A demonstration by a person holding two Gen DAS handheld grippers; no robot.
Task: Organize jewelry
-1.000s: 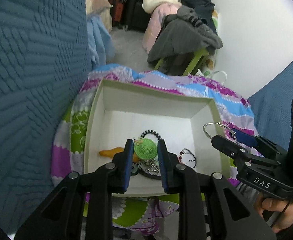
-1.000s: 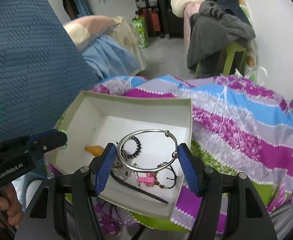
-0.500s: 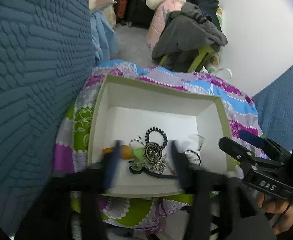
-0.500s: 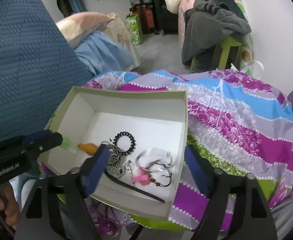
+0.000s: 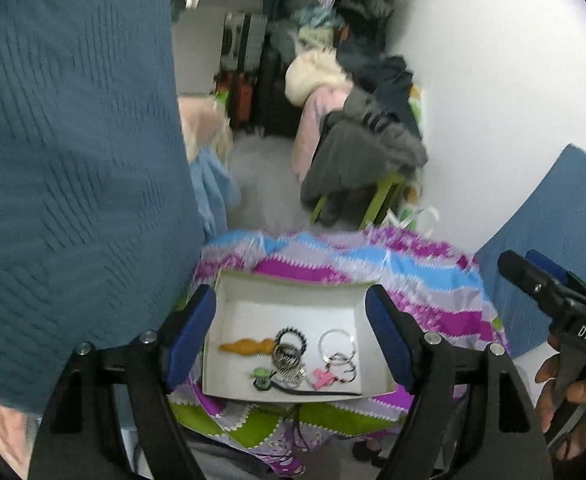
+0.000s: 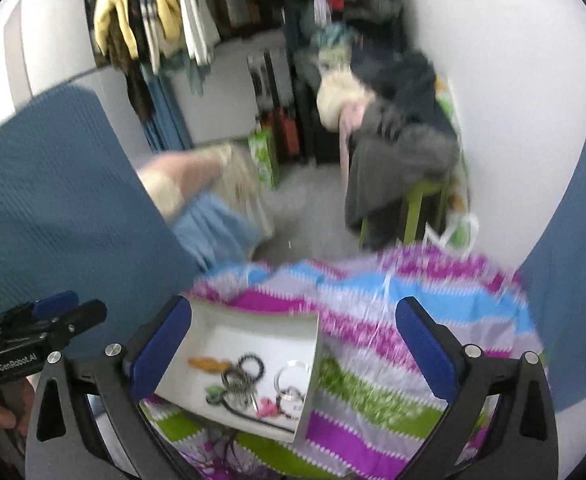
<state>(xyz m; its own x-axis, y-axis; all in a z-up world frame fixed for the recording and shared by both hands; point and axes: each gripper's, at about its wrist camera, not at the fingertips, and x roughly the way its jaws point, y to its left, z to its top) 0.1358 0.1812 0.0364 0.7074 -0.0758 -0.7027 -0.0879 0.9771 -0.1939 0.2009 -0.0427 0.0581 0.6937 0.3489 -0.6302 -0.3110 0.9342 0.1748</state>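
Note:
A white open box [image 5: 293, 286] rests on a purple, blue and green patterned cloth [image 5: 425, 276]. In it lie a silver bangle [image 5: 337, 342], a small green piece [image 5: 261, 374], an orange piece [image 5: 247, 346], a black hair tie [image 5: 291, 336] and a pink charm [image 5: 323, 377]. My left gripper [image 5: 289, 295] hangs well above the box, its jaws opening with nothing between them. My right gripper [image 6: 293, 306] is also high above the box [image 6: 253, 318], its jaws opening wide and empty. The bangle [image 6: 293, 374] lies near the box's right wall.
Blue quilted cushions [image 5: 73, 160] rise on the left and at the far right. Beyond the cloth a green stool [image 5: 381, 196] carries piled clothes. Suitcases [image 5: 249, 76] stand behind it and hanging clothes [image 6: 165, 20] line the back. A hand [image 5: 553, 384] grips the right gripper's handle.
The left gripper let go of the green piece and the right let go of the silver bangle; both now lie in the box. Both grippers opened and rose away from it.

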